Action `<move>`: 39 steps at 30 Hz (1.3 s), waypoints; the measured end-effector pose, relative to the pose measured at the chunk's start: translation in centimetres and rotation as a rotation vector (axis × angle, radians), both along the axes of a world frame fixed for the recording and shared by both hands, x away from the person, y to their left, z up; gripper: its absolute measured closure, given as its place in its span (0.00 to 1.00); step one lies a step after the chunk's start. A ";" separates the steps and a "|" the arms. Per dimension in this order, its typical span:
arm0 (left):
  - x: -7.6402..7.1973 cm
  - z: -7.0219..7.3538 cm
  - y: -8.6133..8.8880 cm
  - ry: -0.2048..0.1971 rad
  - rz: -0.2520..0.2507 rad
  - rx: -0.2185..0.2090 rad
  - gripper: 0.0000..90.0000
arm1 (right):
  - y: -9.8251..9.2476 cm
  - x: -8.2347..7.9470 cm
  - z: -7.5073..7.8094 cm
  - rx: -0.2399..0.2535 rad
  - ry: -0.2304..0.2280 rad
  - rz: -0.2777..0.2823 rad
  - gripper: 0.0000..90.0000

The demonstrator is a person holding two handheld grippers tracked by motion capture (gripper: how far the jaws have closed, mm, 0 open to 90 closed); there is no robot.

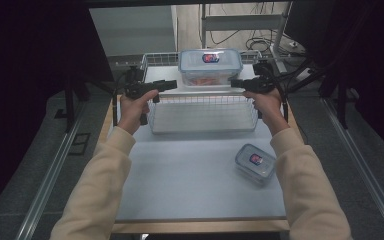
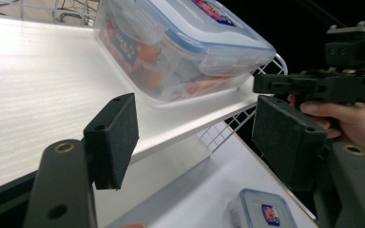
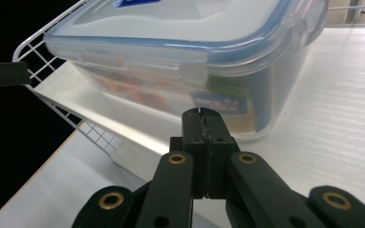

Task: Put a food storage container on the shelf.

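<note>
high view: a large clear plastic food box with a blue-rimmed clip lid sits on a white shelf board atop a white wire rack, at the far end of the pale table.
box contents: something orange shows through the clear wall; what it is cannot be told.
box long axis: runs across the table, left to right, so each short end faces one gripper.
left gripper: jaws apart with nothing between them; in the left gripper view its two black pads stand wide, and the box lies ahead and above, just beyond them, untouched.
right gripper: jaws pressed together on nothing; in the right gripper view the closed tips sit just in front of the box's near wall, close to its printed label, contact not certain.
which hand is nearer: both flank the box at about shelf height; the right tips look the nearer, the left a little apart.
coming move, as a judgement: the box lies between the two grippers, so a squeeze inward along its long axis, or a push from the right end, seems likely.
elsewhere: a small clear lidded plastic box rests on the table near the person's right sleeve, well apart from the rack.
</note>
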State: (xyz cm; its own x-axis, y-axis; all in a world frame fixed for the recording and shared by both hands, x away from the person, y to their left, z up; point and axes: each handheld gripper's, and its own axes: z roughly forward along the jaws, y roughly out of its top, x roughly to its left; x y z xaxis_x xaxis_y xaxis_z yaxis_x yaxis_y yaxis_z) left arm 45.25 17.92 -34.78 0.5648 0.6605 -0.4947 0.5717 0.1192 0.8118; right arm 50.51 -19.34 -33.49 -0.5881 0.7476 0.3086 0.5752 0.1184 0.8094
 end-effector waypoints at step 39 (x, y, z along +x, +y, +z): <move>-11.7 -7.9 0.1 -0.026 -0.075 0.050 0.33 | -6.5 -10.0 -6.3 0.064 0.009 0.123 0.99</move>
State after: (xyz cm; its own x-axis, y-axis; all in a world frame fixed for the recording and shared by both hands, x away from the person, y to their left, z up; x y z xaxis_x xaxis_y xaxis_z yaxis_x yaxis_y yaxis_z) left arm 33.60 17.99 -42.70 0.6260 0.6392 -0.4466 0.5560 0.0357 0.8304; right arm 40.48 -25.83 -39.80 -0.6713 0.6483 0.3592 0.5667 0.1366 0.8125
